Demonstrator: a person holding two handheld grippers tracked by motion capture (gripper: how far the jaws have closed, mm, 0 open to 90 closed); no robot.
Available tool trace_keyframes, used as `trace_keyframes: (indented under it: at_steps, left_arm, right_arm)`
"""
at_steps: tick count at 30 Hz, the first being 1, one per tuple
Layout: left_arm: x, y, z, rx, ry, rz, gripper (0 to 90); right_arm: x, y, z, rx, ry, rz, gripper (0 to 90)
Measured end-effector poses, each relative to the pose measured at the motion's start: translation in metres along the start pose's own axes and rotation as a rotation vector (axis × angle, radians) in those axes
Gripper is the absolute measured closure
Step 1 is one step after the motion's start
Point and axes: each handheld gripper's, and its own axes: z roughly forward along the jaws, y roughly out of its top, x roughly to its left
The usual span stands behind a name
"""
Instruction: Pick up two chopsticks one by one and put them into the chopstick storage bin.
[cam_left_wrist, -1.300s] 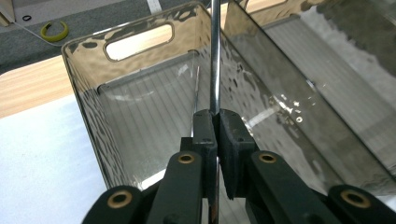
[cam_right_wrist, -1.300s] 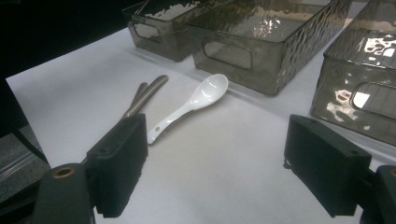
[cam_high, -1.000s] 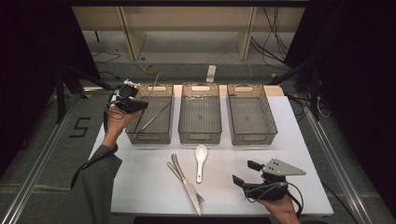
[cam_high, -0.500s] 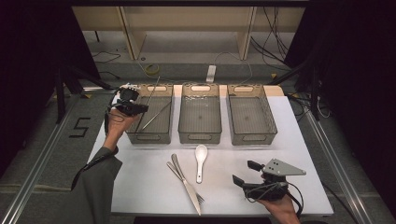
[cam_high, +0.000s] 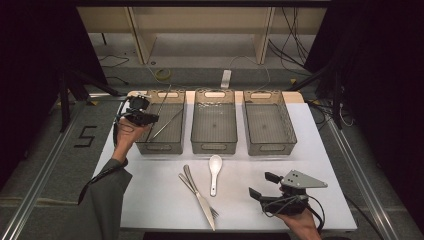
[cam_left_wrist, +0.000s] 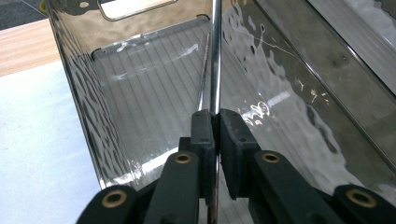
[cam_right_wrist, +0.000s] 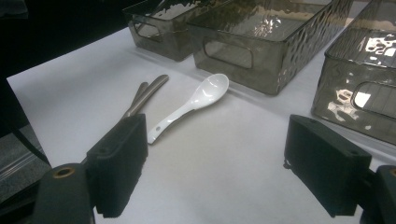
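My left gripper hangs over the near-left corner of the left smoky plastic bin. Its pads are closed on a thin metal chopstick that slants up and away over the bin. The jaws have just been opening slightly, with the chopstick still between them. A second chopstick lies slantwise inside that bin. My right gripper rests at the table's near right, open and empty, pointing toward a white ceramic spoon.
A metal knife and fork lie crossed left of the spoon. The middle bin and the right bin stand in a row beside the left one. Black floor and cables surround the white table.
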Motion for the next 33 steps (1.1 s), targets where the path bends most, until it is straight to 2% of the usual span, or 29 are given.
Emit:
trace_keyframes:
  at_steps: [4,7,13,17,20,23,25,26,28,33]
  left_arm:
    - [0.0,0.0,-0.005,-0.015,0.007,-0.011,76.9]
    - [-0.003,-0.001,-0.012,-0.045,-0.023,-0.024,71.7]
    - [-0.018,-0.01,-0.034,-0.08,-0.088,-0.063,47.7]
    - [-0.03,-0.021,-0.048,-0.095,-0.111,-0.041,38.1]
    - [-0.036,-0.031,-0.059,-0.139,-0.109,-0.039,34.4]
    - [-0.044,-0.039,-0.064,-0.143,-0.114,-0.014,31.8]
    - [-0.048,-0.044,-0.066,-0.158,-0.139,-0.008,30.0]
    - [-0.05,-0.047,-0.067,-0.171,-0.173,-0.029,29.2]
    - [-0.054,-0.051,-0.069,-0.196,-0.206,-0.047,26.7]
    - [-0.067,-0.066,-0.071,-0.228,-0.239,-0.018,23.7]
  right_arm:
    - [0.0,0.0,0.0,0.0,0.0,0.001,22.4]
    - [0.0,0.0,0.0,0.002,0.001,0.002,22.4]
    - [0.0,0.001,0.002,0.001,0.004,0.0,22.5]
    - [0.0,0.005,0.004,-0.001,0.006,0.001,22.6]
    - [-0.001,0.008,0.008,0.004,0.016,-0.008,23.6]
    - [0.0,0.012,0.013,0.008,0.026,-0.006,24.5]
    - [0.001,0.015,0.017,0.011,0.032,-0.007,25.1]
    - [0.001,0.016,0.02,0.013,0.034,-0.012,25.3]
    - [0.002,0.018,0.025,0.019,0.04,-0.022,26.0]
    - [0.005,0.022,0.041,0.046,0.054,-0.035,28.7]
